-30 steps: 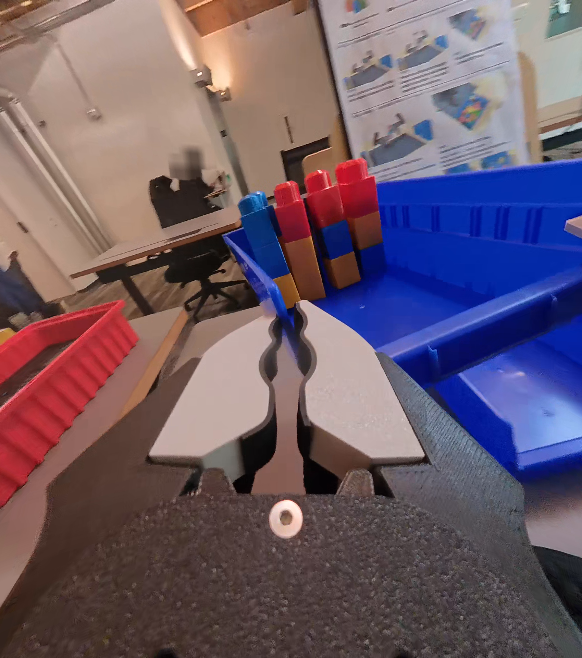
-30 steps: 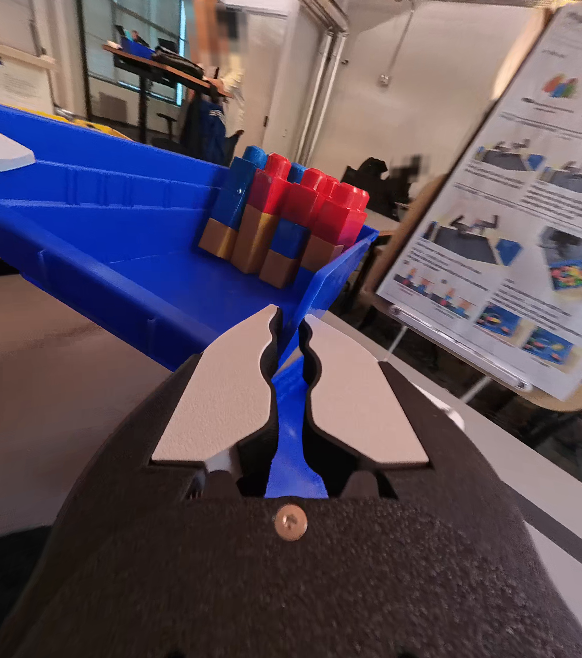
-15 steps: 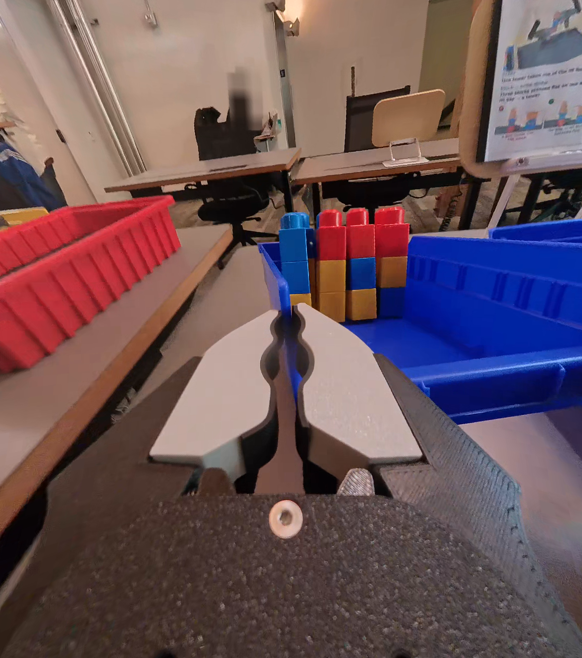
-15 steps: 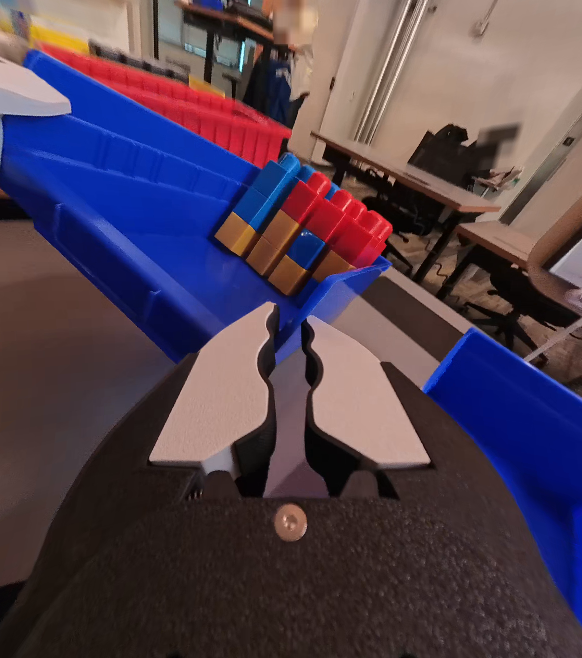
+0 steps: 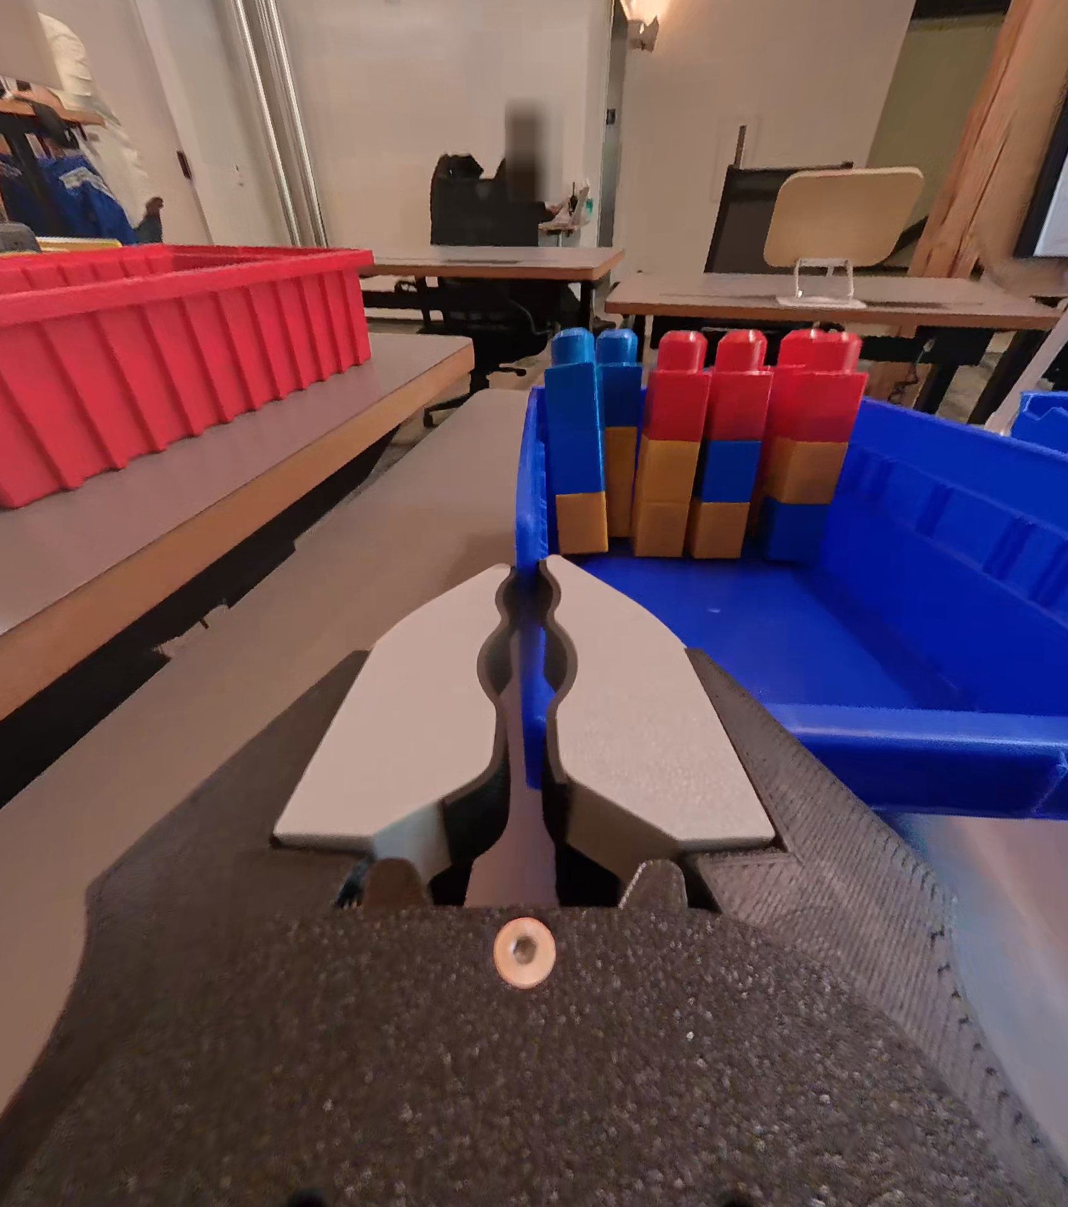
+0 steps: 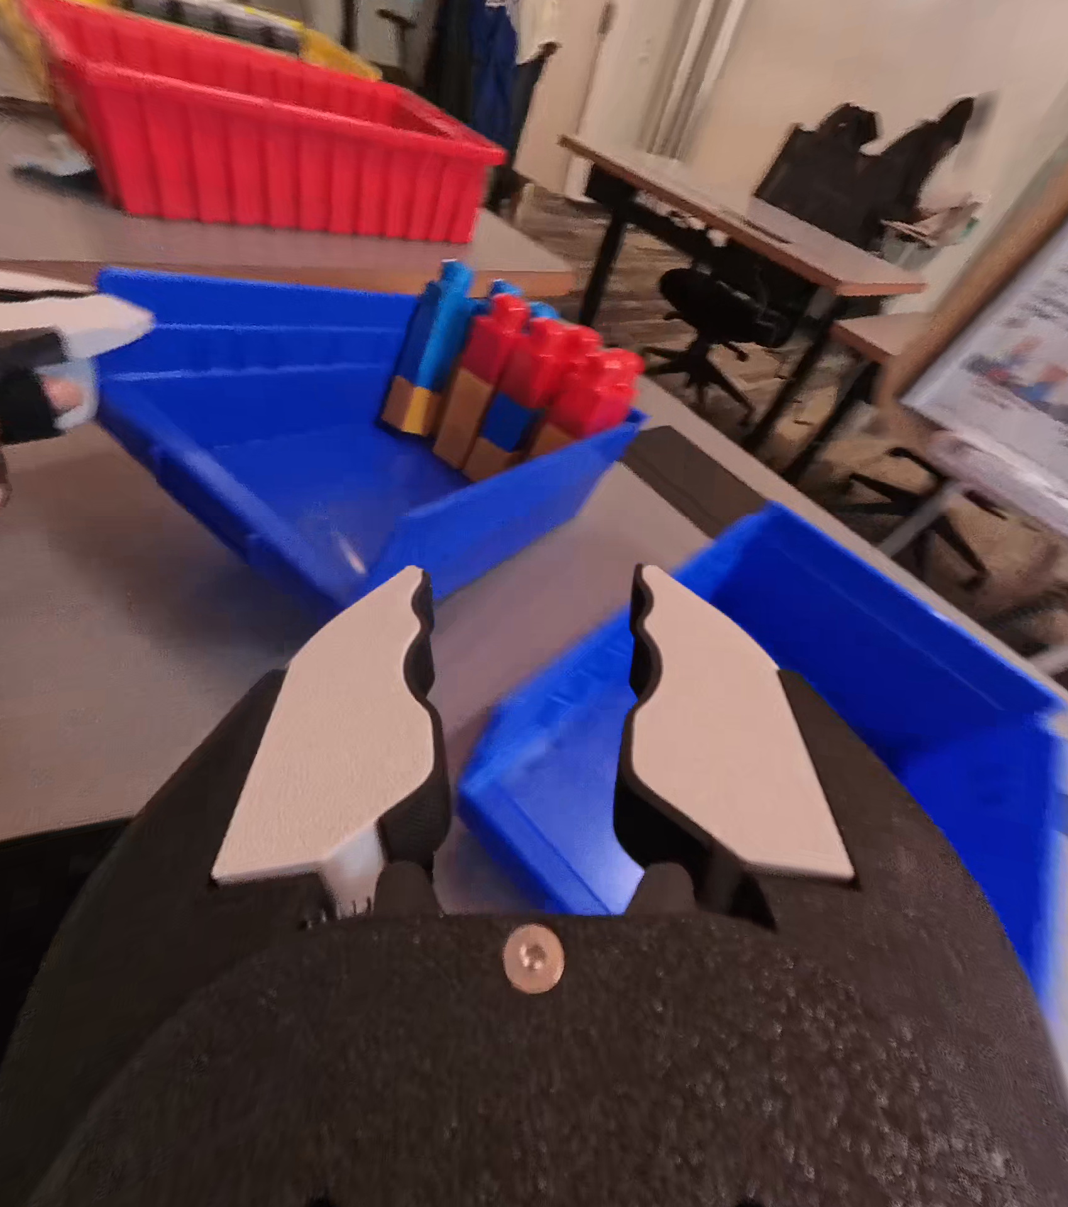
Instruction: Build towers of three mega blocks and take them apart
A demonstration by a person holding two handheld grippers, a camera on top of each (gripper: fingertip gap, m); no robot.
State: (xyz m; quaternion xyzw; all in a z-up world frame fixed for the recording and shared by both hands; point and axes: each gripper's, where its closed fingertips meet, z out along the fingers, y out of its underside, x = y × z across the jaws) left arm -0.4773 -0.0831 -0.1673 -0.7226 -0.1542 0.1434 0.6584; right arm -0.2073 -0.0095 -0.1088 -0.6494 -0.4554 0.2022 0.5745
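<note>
Several three-block towers (image 5: 701,457) of red, blue and gold mega blocks stand upright, packed together at the far end of a blue bin (image 5: 910,620). My left gripper (image 5: 528,575) is shut on that bin's left wall near the front corner. In the right wrist view the towers (image 6: 505,385) stand in the bin's (image 6: 257,339) far corner, and the left gripper (image 6: 61,323) shows at its left end with a hand behind it. My right gripper (image 6: 531,581) is open and empty, above the near corner of a second blue bin (image 6: 877,653).
A red ribbed tray (image 5: 146,366) sits on the adjoining table to the left; it also shows in the right wrist view (image 6: 270,157). A poster board (image 6: 1040,326) stands at the right. Grey tabletop (image 6: 93,620) lies between the bins. Desks and chairs are farther back. Tip to tip, the grippers are about 30 cm apart.
The bin with the towers has come down from a tilt and swung around to sit level. My right gripper let go of its wall, opened and drew back to the second bin. My left gripper keeps its hold.
</note>
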